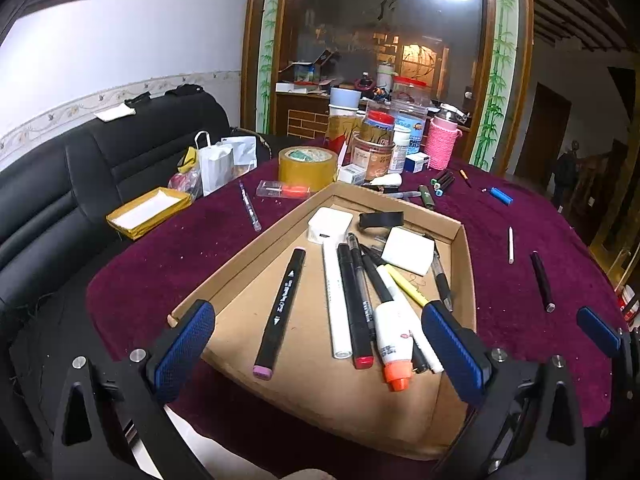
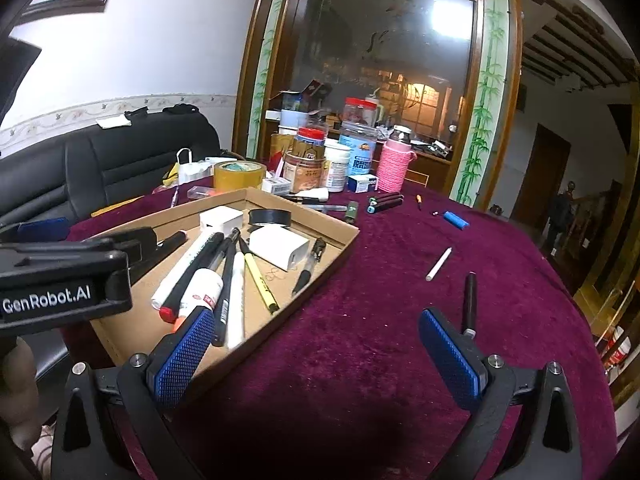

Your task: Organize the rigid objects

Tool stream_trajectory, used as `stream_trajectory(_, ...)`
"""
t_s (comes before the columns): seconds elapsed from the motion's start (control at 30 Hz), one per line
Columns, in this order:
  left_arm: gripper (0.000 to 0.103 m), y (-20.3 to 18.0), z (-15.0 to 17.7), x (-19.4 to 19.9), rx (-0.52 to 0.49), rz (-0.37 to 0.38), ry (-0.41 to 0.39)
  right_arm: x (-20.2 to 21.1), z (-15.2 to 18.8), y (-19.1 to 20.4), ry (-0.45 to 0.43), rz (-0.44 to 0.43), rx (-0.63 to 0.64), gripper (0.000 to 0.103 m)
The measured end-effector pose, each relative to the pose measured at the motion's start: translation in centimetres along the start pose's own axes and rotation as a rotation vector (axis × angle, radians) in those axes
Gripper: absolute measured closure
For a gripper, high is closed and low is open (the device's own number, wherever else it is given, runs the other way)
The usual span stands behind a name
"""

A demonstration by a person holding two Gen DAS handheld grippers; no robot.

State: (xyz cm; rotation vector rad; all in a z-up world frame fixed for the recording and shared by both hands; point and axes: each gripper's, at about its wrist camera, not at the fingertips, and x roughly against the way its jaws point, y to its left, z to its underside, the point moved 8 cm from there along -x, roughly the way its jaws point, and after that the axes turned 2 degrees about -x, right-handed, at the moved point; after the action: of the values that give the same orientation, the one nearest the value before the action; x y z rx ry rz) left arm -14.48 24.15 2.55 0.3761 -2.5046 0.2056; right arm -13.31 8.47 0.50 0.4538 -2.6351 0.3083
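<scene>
A shallow cardboard tray (image 1: 464, 264) (image 2: 344, 240) sits on the maroon tablecloth. It holds several markers and pens, a glue bottle with an orange cap (image 1: 394, 340), two white adapters (image 1: 330, 224) (image 2: 280, 246) and a black tape roll (image 2: 269, 218). My left gripper (image 1: 320, 344) is open and empty above the tray's near end. My right gripper (image 2: 316, 344) is open and empty over the cloth right of the tray. Loose on the cloth lie a black pen (image 2: 469, 304) (image 1: 542, 282), a white stick (image 2: 439, 264) and a blue lighter (image 2: 456, 220).
Jars, a pink knitted bottle (image 2: 394, 166), a brown tape roll (image 1: 308, 168) and small boxes crowd the table's far side. Green-capped markers (image 2: 386, 202) lie beyond the tray. A black sofa (image 1: 100, 168) stands on the left with bags and a yellow box (image 1: 148, 210).
</scene>
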Motion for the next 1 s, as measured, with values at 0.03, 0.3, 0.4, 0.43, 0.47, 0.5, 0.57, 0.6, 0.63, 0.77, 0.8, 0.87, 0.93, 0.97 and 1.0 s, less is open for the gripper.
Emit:
stream_trajectory(0.03,0.000,0.2,0.1,-0.1,0.006,0.002,0.007,-0.1,-0.2,0.1,0.002,0.000,0.002,0.000)
stream_trajectory(0.3,0.000,1.6,0.2,-0.9,0.047,0.007,0.031,-0.5,-1.0,1.2,0.008,-0.010,0.024,0.000)
stream_trajectory(0.4,0.000,1.7,0.2,-1.0,0.049,0.010,0.032,-0.6,-0.9,1.7,0.013,-0.014,0.037,0.000)
stream_trajectory(0.43,0.000,1.8,0.2,-1.0,0.051,0.010,0.034,-0.6,-0.9,1.7,0.013,-0.014,0.037,0.000)
stream_trajectory(0.47,0.000,1.9,0.2,-1.1,0.051,0.009,0.035,-0.6,-0.9,1.9,0.013,-0.016,0.043,0.000)
stream_trajectory(0.5,0.000,1.9,0.2,-1.1,0.052,0.009,0.037,-0.5,-0.9,2.1,0.015,-0.019,0.050,0.000)
stream_trajectory(0.57,0.000,2.0,0.2,-1.2,0.054,0.010,0.040,-0.5,-0.9,2.3,0.015,-0.019,0.057,0.000)
stream_trajectory(0.6,0.000,2.0,0.2,-1.2,0.055,0.010,0.041,-0.5,-0.9,2.3,0.015,-0.018,0.059,0.000)
stream_trajectory(0.63,0.000,2.0,0.2,-1.2,0.057,0.011,0.043,-0.5,-0.9,2.3,0.016,-0.018,0.059,0.000)
stream_trajectory(0.77,0.000,1.9,0.3,-1.4,0.059,0.016,0.055,-0.6,-0.8,2.3,0.025,-0.014,0.057,0.000)
stream_trajectory(0.8,0.000,1.9,0.4,-1.4,0.059,0.017,0.059,-0.6,-0.8,2.3,0.025,-0.014,0.057,0.000)
stream_trajectory(0.87,0.000,1.8,0.6,-1.5,0.062,0.021,0.074,-0.8,-0.9,2.1,0.038,-0.008,0.056,0.000)
stream_trajectory(0.93,0.000,1.6,0.7,-1.6,0.058,0.015,0.087,-1.0,-1.1,1.7,0.054,-0.003,0.047,0.000)
stream_trajectory(0.97,0.000,1.5,0.8,-1.5,0.049,0.005,0.091,-1.1,-1.2,1.6,0.061,0.002,0.046,0.000)
stream_trajectory(1.0,0.000,1.4,0.8,-1.5,0.040,-0.004,0.096,-1.1,-1.2,1.6,0.061,0.002,0.046,0.000)
